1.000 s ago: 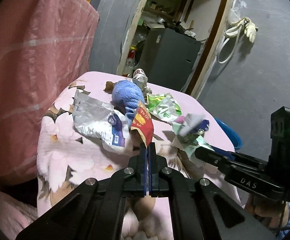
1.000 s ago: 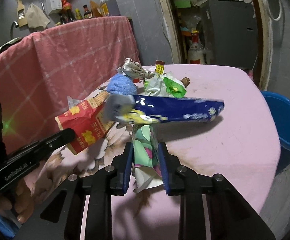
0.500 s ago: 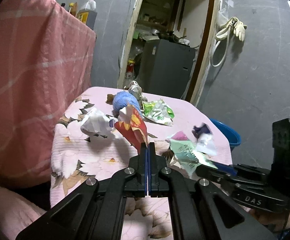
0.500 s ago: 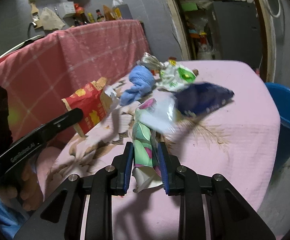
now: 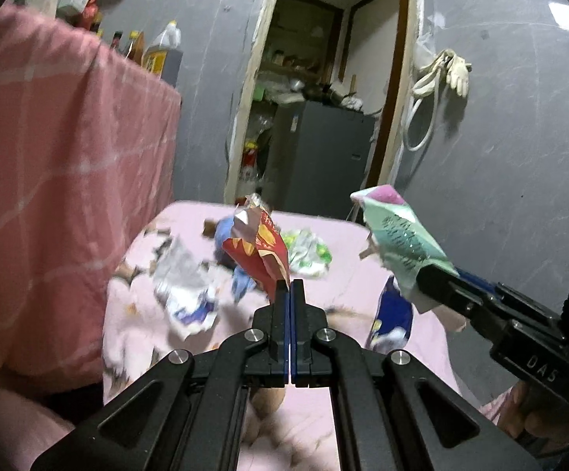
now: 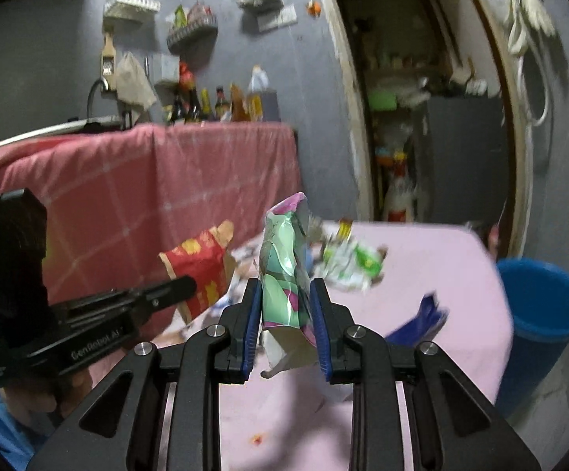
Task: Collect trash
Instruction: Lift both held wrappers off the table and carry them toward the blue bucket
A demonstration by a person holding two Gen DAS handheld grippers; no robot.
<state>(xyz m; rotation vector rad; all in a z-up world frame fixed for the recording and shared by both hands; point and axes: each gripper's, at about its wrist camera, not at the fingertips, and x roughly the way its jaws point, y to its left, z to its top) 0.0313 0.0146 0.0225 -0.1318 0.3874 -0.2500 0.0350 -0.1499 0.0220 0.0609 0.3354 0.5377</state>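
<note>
Two grippers each carry a piece of trash above the pink floral-covered table (image 5: 139, 337). The left gripper (image 5: 290, 288) has its fingers pressed together, pinching the lower corner of a crumpled red and yellow snack bag (image 5: 259, 249), which stands up from the fingertips clear of the table. The right gripper (image 6: 286, 306) is clamped on a crumpled mint-green and pink wrapper (image 6: 284, 274), which sits upright between the blue pads and pokes out above and below them.

Ahead of the left gripper and below the red bag, more litter lies on the table: a white and silver crumpled wrapper (image 5: 184, 290) to the left, a blue cloth-like bundle (image 5: 225, 233) straight ahead, a green and white wrapper (image 5: 308, 253) a little to the right. A dark blue foil bag (image 6: 422, 320) lies on the table to the right of the right gripper, near the table's edge. Further right, beyond that edge, stands a blue plastic bucket (image 6: 539, 322). Left of both grippers hangs a pink checked cloth (image 6: 147, 196).
</note>
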